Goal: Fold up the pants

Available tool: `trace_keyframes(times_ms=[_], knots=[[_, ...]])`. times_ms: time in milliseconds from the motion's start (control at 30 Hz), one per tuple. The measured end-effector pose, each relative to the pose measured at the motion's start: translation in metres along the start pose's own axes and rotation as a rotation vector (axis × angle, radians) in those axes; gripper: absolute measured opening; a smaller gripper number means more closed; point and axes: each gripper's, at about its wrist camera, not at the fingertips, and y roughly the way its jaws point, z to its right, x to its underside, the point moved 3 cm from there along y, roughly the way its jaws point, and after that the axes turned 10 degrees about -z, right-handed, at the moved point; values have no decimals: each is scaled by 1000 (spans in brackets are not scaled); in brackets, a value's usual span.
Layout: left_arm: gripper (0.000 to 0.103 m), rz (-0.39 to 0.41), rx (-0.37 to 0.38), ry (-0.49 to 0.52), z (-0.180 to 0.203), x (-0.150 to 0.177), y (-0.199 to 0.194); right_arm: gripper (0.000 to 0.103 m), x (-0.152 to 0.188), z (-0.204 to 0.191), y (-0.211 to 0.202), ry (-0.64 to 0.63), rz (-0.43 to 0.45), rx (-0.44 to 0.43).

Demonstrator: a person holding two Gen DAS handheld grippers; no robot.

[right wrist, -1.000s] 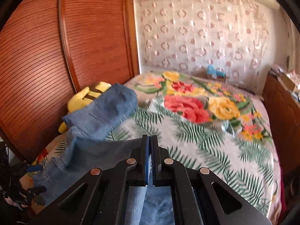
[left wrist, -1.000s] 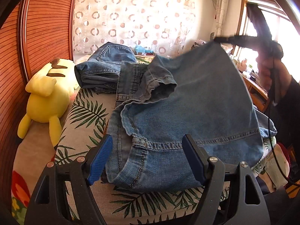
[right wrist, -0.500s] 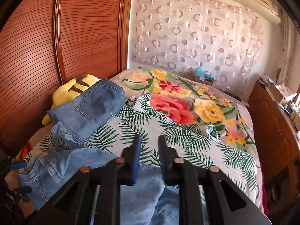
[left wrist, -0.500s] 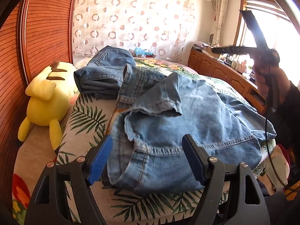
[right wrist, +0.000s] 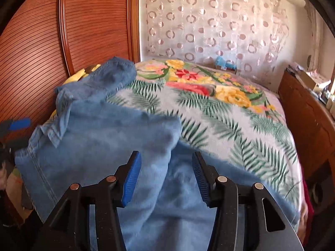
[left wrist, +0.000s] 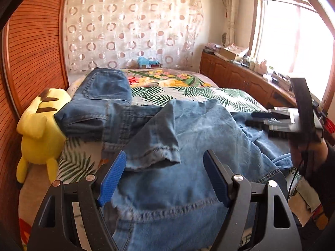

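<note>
A: We start at the left claw (left wrist: 164, 179). Its blue pads are spread wide apart and grip nothing; light blue pants (left wrist: 188, 150) lie under and between them.

B: We confirm. The right claw (right wrist: 165, 179) also stands parted, with denim below the gap, no cloth pinched.

A: Moving outward, the pants lie rumpled on the near part of the bed (right wrist: 230, 113), one hemmed leg end (left wrist: 155, 154) folded back on top.

B: Beyond them we see a darker folded pair of jeans (left wrist: 100, 100) near the bed's left edge, touching a yellow plush toy (left wrist: 39, 129). A wooden cabinet (left wrist: 236, 77) lines the right wall.
</note>
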Motion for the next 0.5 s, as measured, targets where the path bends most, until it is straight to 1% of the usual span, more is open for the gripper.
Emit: trace_keyframes(times_ms=[133,300,400,500], knots=[[77,-44,-25,27,5,-9,19,52,25,6,18,41,-43,-10],[77,-110,-85,39,4,-11,42,52,31,9,33,90,-66,-36],[77,-146,-137,47,-1,-9,53,52,30,11,32,102,-44,-29],[68,-131,-184,33,-14,-11,50,52,33,12,35,114,-48,-42]])
